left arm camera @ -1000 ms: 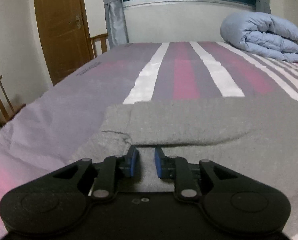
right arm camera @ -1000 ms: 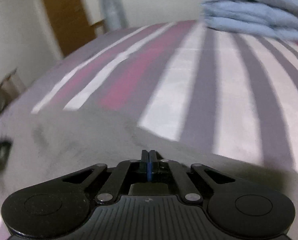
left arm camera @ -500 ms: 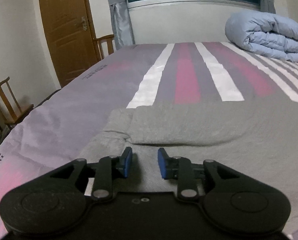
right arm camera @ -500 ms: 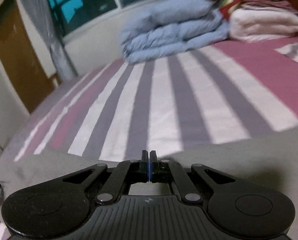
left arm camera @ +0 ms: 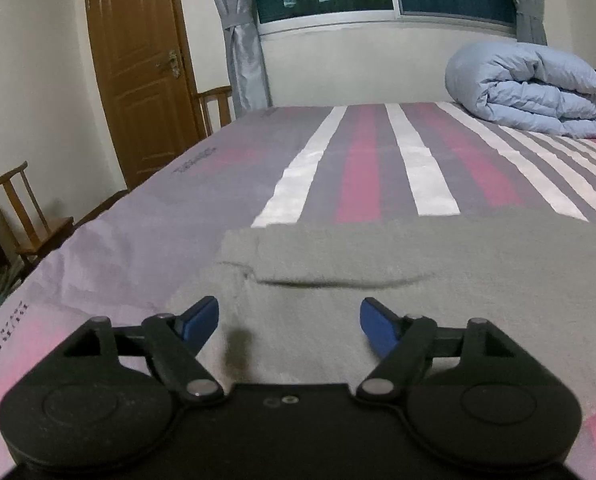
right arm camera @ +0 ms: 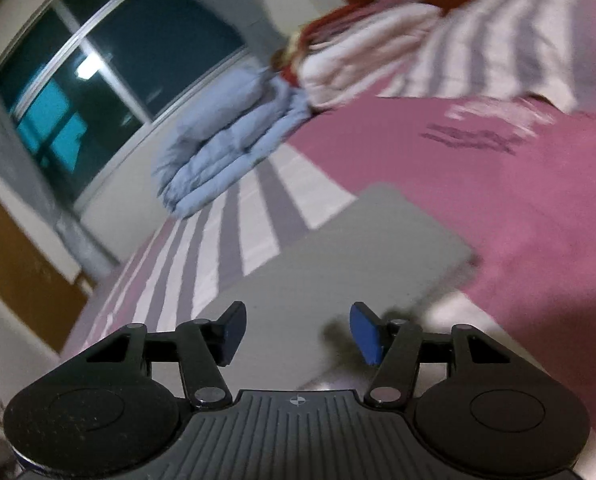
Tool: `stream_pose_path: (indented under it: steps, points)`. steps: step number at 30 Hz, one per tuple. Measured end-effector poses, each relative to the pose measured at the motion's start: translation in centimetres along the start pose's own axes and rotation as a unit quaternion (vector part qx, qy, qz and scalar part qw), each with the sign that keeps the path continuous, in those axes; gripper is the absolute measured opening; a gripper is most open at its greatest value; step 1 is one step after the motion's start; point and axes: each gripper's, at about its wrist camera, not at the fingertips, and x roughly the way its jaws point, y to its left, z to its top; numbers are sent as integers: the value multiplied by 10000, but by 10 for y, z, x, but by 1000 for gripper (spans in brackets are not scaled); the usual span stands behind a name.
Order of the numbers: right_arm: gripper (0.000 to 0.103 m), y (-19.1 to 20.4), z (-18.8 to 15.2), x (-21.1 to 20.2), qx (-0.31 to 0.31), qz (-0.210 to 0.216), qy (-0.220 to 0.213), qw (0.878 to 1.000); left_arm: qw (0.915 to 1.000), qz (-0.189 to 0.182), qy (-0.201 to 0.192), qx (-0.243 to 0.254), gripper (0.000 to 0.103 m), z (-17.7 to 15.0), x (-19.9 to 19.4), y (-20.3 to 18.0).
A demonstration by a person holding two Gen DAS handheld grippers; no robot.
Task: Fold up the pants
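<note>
Grey pants (left arm camera: 378,272) lie flat on the striped bedsheet (left arm camera: 358,168), with a folded layer edge across the middle. My left gripper (left arm camera: 290,324) is open and empty, just above the near part of the pants. In the right wrist view the pants (right arm camera: 338,256) show as a grey rectangle whose corner ends at the pink part of the sheet. My right gripper (right arm camera: 298,332) is open and empty above their near edge; this view is tilted and blurred.
A rolled light-blue duvet (left arm camera: 526,88) lies at the far right of the bed; it also shows in the right wrist view (right arm camera: 226,144) beside stacked pink and red bedding (right arm camera: 358,48). A wooden door (left arm camera: 138,72) and chairs (left arm camera: 18,216) stand left of the bed.
Both grippers have opened wide. The left one drew back slightly from the fold. The right one was shut, has let go, and swung right and tilted.
</note>
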Motion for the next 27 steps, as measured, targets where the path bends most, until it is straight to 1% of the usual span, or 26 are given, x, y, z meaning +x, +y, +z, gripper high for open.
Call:
stream_pose_path:
  steps: [3,5,6,7,8,9,11,12,15,20,22,23,24,26,27]
  points:
    - [58,-24,2,-6,577,46,-9,9983,9999,-3,141,3,72,-9,3,-4]
    - [57,-35,1,-8,821,9,0,9966,9995,-17,308,9,78,-16,9,-6]
    - [50,-41,1,-8,964,2,-17,9953,9989,-18,462,-18,79,-22,15,-6]
    - [47,-49,1,-6,1178,41,-25,9930,9987,-37,498,-114,80,-28,18,-5]
    - [43,-57,0,-6,1428,95,-22,9897,9985,-67,463,-294,82,-33,18,-1]
    - [41,-64,-2,-8,1610,105,-37,9869,9974,-101,463,-540,84,-37,20,4]
    - [41,-73,-2,-5,1792,81,-102,9837,9953,-144,492,-821,90,-41,23,11]
    - [41,-78,0,-4,1895,122,-127,9817,9946,-149,517,-887,91,-41,25,14]
    - [41,-84,3,-1,2066,272,-131,9780,9949,-140,518,-852,92,-41,26,14]
    - [41,-95,5,8,2354,259,-158,9714,9949,-110,467,-885,94,-45,26,12]
    - [37,-94,11,18,2291,130,-104,9733,9949,-108,464,-885,94,-46,27,11]
    - [30,-95,14,25,2247,62,-55,9744,9948,-112,470,-893,94,-46,27,11]
    - [19,-96,16,33,2235,-7,-27,9747,9947,-119,476,-905,95,-45,27,12]
    - [10,-96,22,46,2059,-124,68,9785,9944,-130,483,-931,96,-46,27,14]
    - [10,-94,25,51,1953,-174,87,9806,9941,-135,495,-958,97,-46,28,15]
